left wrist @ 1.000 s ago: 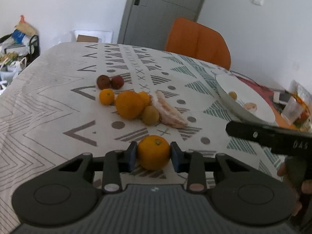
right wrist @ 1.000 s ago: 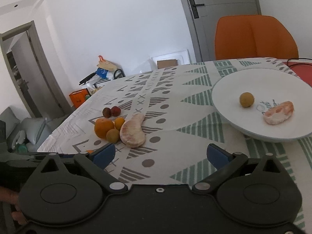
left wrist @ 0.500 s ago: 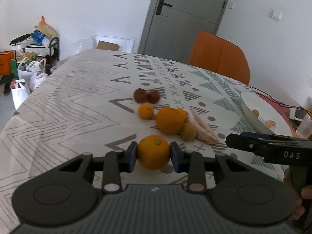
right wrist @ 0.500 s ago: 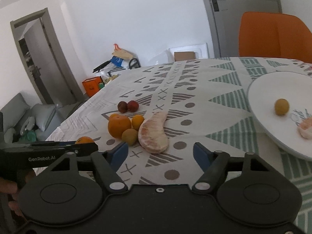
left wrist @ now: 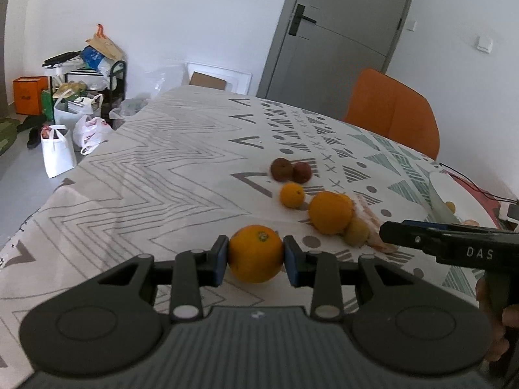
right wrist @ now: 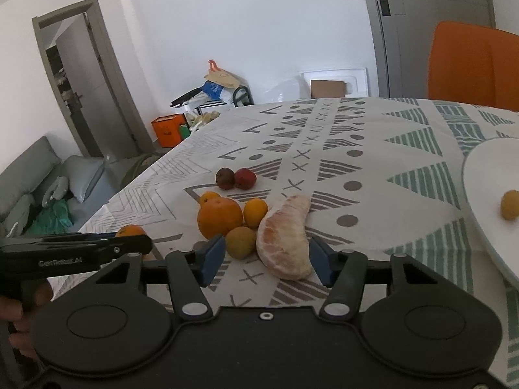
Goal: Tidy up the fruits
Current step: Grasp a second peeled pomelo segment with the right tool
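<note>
Left tongs [left wrist: 255, 254] clenched on an orange [left wrist: 255, 253], blue pads [left wrist: 220, 261] pressed to its flanks, held above the patterned tabletop [left wrist: 162, 175]. Right tongs [right wrist: 265, 256] unclenched, jaws just closing in, framing a peeled pomelo segment [right wrist: 283, 236] and a small yellow-green fruit [right wrist: 240, 242] without visibly pressing either. To grasp the segment well, centre the jaws on it alone, excluding the round fruit, and close gently: its flesh looks soft, pale pink and membranous, curved like a crescent. The orange rind is dimpled and firm; a larger orange [right wrist: 220, 217], two small tangerines and two dark red fruits [right wrist: 235, 178] lie clustered just beyond. A smooth white plate [right wrist: 480, 194], at right, already carries one small fruit [right wrist: 509, 205]
</note>
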A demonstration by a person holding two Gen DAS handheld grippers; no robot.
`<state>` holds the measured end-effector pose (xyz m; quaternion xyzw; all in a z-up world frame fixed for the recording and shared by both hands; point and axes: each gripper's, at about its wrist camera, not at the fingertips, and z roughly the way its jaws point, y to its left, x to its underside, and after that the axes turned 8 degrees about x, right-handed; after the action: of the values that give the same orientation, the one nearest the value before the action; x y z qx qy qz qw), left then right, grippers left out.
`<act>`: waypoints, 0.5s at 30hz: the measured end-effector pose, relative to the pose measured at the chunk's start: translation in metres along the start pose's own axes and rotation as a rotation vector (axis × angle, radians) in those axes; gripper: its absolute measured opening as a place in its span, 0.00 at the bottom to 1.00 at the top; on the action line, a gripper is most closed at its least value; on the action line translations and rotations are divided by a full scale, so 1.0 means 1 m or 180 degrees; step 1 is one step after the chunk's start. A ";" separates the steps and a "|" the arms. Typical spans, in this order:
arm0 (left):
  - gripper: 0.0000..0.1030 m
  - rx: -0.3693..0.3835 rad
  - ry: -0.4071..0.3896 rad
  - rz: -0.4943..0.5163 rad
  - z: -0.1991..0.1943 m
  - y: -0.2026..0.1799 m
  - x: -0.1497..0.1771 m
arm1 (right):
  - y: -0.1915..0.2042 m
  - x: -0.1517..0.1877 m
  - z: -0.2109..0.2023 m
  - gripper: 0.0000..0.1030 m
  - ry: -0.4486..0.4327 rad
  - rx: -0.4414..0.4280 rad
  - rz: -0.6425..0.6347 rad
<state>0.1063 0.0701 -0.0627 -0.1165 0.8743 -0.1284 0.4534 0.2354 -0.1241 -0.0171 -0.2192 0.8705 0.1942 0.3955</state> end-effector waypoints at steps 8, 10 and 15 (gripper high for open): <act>0.33 -0.0071 -0.0024 -0.0067 -0.004 0.009 0.001 | -0.005 0.003 0.016 0.39 0.0064 0.0103 -0.0091; 0.33 -0.0067 -0.0030 -0.0066 -0.004 0.007 0.000 | -0.010 0.003 0.014 0.37 0.0099 0.0081 -0.0019; 0.34 -0.0009 -0.0041 -0.0021 -0.002 0.001 -0.001 | -0.018 0.008 0.002 0.37 0.0106 0.0152 0.0042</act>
<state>0.1050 0.0719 -0.0615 -0.1209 0.8711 -0.1279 0.4585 0.2412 -0.1396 -0.0280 -0.2071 0.8828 0.1723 0.3849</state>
